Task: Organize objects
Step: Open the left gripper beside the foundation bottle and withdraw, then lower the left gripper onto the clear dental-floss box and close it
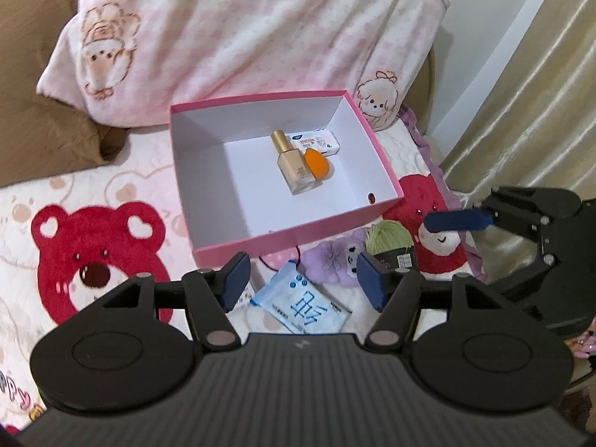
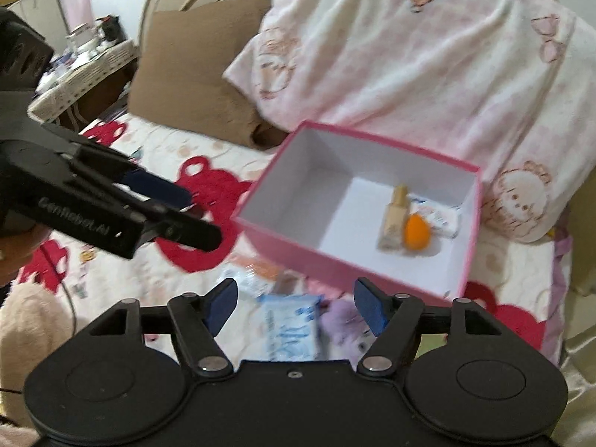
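Blurring smears the wipes packet (image 2: 292, 326) below both empty, parted grippers: left gripper (image 1: 301, 279), right gripper (image 2: 296, 303).

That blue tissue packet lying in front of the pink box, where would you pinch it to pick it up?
I'd probably come straight down from above with the open left gripper and pinch the blue tissue packet across its narrower width, near the middle. It lies flat and soft on the blanket, so its sides offer no tall edge, and the middle keeps it from drooping.
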A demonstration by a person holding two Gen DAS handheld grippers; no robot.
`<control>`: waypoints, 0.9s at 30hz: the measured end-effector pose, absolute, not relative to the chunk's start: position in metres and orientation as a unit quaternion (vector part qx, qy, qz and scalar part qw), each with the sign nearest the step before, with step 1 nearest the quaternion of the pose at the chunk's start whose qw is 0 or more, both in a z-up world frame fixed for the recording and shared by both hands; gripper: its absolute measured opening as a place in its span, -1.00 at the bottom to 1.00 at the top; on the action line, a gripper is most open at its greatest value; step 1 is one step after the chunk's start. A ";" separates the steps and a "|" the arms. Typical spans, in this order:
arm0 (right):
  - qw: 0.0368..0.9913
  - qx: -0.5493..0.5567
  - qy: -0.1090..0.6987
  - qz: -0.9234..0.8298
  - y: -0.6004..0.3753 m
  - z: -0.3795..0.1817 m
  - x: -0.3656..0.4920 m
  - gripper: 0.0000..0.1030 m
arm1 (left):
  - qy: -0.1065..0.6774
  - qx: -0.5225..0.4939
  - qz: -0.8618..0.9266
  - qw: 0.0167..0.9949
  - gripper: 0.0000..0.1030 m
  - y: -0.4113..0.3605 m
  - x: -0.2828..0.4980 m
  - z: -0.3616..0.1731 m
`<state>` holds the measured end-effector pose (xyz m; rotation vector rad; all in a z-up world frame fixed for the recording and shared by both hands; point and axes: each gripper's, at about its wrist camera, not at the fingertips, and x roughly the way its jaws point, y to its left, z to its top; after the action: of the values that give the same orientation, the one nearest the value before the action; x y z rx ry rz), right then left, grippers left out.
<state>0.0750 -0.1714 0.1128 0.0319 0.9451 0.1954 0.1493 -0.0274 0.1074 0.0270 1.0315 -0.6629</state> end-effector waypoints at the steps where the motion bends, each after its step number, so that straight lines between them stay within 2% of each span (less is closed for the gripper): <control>1: 0.883 0.014 0.457 0.101 -0.166 0.113 0.073 0.46 | 0.485 0.010 -0.311 0.817 0.25 -0.024 0.147 0.107; 5: 0.876 -0.001 0.466 0.123 -0.142 0.113 0.065 0.56 | 0.490 0.008 -0.310 0.815 0.30 -0.011 0.139 0.101; 13: 0.869 -0.008 0.470 0.152 -0.108 0.104 0.064 0.59 | 0.494 -0.012 -0.301 0.816 0.34 0.017 0.133 0.076; 21: 0.858 -0.015 0.488 0.159 -0.087 0.066 0.075 0.59 | 0.493 -0.014 -0.292 0.820 0.34 0.036 0.134 0.044; 27: 0.877 -0.049 0.456 0.143 -0.073 0.042 0.073 0.60 | 0.495 -0.021 -0.277 0.823 0.34 0.050 0.142 0.016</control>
<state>0.0728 -0.0732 0.0417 -0.1018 0.9502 0.2974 0.1420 0.0498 0.0160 -0.0439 1.0535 -0.5884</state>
